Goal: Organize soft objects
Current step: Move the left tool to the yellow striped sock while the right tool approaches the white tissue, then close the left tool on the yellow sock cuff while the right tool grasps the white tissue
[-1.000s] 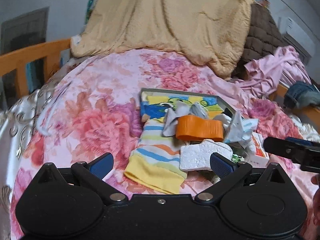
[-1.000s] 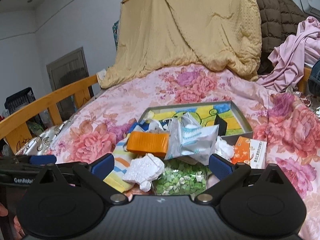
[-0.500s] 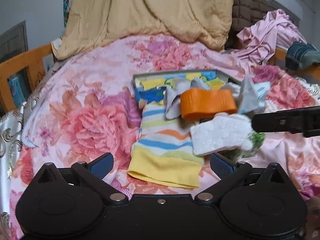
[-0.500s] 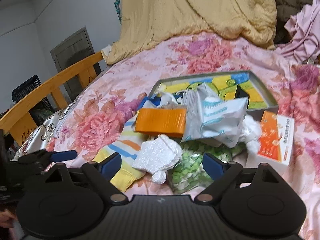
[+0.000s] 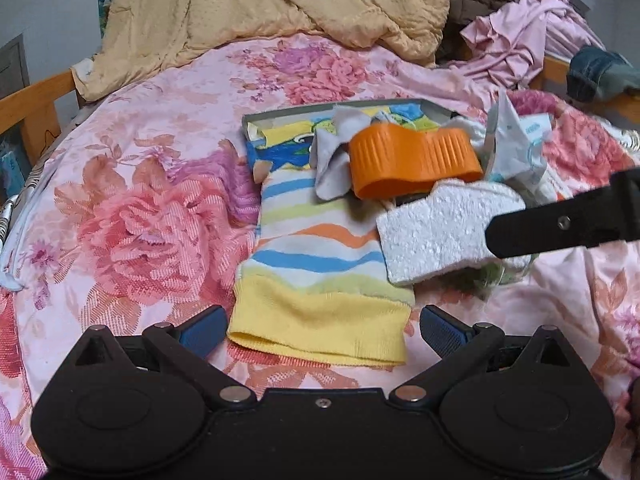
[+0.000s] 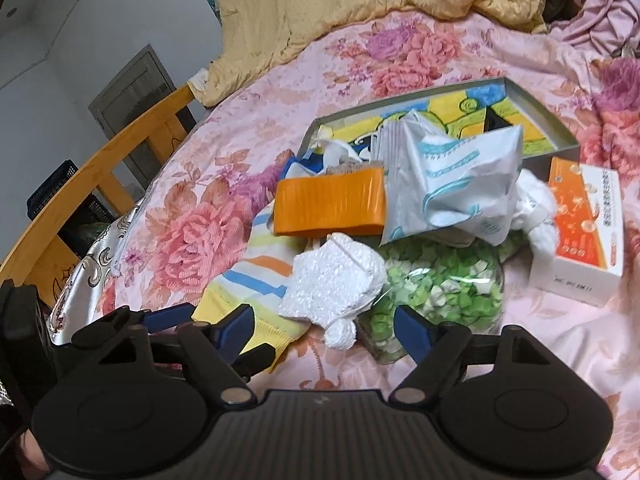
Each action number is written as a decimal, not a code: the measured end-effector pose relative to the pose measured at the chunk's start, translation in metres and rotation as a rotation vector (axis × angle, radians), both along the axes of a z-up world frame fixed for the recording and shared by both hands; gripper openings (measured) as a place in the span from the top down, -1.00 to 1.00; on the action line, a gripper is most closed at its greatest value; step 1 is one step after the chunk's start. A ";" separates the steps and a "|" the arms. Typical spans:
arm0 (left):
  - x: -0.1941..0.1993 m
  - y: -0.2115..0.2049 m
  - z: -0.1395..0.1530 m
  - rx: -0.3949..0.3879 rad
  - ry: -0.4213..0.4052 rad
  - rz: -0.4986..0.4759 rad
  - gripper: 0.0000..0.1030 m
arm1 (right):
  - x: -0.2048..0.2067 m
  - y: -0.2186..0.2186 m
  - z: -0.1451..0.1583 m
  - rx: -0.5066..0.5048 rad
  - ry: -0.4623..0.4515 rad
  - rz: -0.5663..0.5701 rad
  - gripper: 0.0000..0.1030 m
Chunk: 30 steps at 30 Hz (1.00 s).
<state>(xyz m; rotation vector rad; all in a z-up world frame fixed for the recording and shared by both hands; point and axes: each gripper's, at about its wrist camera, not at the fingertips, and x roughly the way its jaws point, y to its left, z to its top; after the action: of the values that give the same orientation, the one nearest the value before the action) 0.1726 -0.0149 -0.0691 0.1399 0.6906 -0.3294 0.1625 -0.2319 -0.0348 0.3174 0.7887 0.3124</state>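
A striped sock with a yellow cuff (image 5: 320, 264) lies on the floral bedspread; it also shows in the right wrist view (image 6: 256, 276). My left gripper (image 5: 320, 326) is open, its jaws straddling the sock's cuff. A white foam piece (image 5: 440, 232) (image 6: 336, 280) rests on the sock's right side. My right gripper (image 6: 322, 328) is open, just before the foam piece; its finger (image 5: 560, 224) crosses the left wrist view. An orange ribbed piece (image 5: 412, 160) (image 6: 330, 208), a grey cloth (image 5: 332, 160) and a white plastic packet (image 6: 452, 188) lie behind.
A shallow box with a colourful picture (image 6: 532, 120) sits behind the pile. A bag of green bits (image 6: 448, 292) and an orange-white carton (image 6: 584, 232) lie to the right. A yellow blanket (image 5: 280, 4) and pink clothes (image 5: 520, 36) are heaped at the back. A wooden bed rail (image 6: 100, 160) runs at left.
Both grippers have moved forward and down toward the pile. The sock's cuff now lies between my left jaws. The right gripper's jaws have narrowed a little.
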 end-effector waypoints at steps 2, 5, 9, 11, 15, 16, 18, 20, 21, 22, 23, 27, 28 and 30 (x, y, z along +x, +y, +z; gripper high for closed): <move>0.000 0.000 0.000 -0.005 -0.003 -0.003 -0.98 | 0.002 0.001 -0.003 -0.003 0.001 -0.002 -0.53; 0.001 0.000 -0.001 -0.017 -0.005 0.000 -0.98 | 0.006 0.003 -0.007 0.004 0.017 -0.013 -0.49; 0.003 -0.001 -0.003 -0.007 -0.004 -0.005 -0.98 | 0.010 0.001 -0.009 0.013 0.027 -0.048 -0.49; 0.003 -0.002 -0.005 0.005 -0.006 -0.012 -0.98 | 0.010 -0.001 -0.009 0.034 0.036 -0.057 -0.48; 0.004 -0.001 -0.004 -0.011 -0.003 -0.020 -0.98 | 0.010 -0.005 -0.010 0.085 0.071 -0.060 -0.44; 0.004 -0.001 -0.004 -0.013 -0.003 -0.021 -0.98 | 0.010 -0.006 -0.011 0.103 0.083 -0.059 -0.42; 0.004 -0.002 -0.004 -0.009 -0.005 -0.021 -0.98 | 0.011 -0.009 -0.014 0.142 0.107 -0.057 -0.35; 0.003 -0.002 -0.004 -0.001 -0.011 -0.021 -0.97 | 0.012 -0.010 -0.016 0.191 0.126 -0.048 -0.07; 0.003 -0.002 -0.004 0.002 -0.013 -0.022 -0.96 | 0.012 -0.011 -0.015 0.207 0.130 -0.047 -0.04; 0.003 -0.002 -0.003 0.004 -0.014 -0.023 -0.94 | 0.012 -0.011 -0.015 0.214 0.126 -0.048 -0.04; 0.003 -0.003 -0.003 0.008 -0.014 -0.024 -0.92 | 0.011 -0.011 -0.013 0.217 0.115 -0.049 -0.04; 0.003 -0.003 -0.003 0.020 -0.009 -0.025 -0.82 | 0.010 -0.013 -0.009 0.232 0.079 -0.060 0.01; 0.003 -0.003 -0.003 0.016 -0.008 -0.028 -0.76 | 0.010 -0.013 -0.008 0.232 0.076 -0.062 0.03; 0.002 -0.003 -0.002 0.011 -0.009 -0.031 -0.70 | 0.010 -0.012 -0.006 0.221 0.061 -0.064 0.05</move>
<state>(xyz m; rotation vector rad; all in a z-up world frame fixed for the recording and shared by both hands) 0.1750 -0.0180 -0.0714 0.1631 0.6818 -0.3547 0.1725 -0.2436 -0.0411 0.5609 0.8039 0.3319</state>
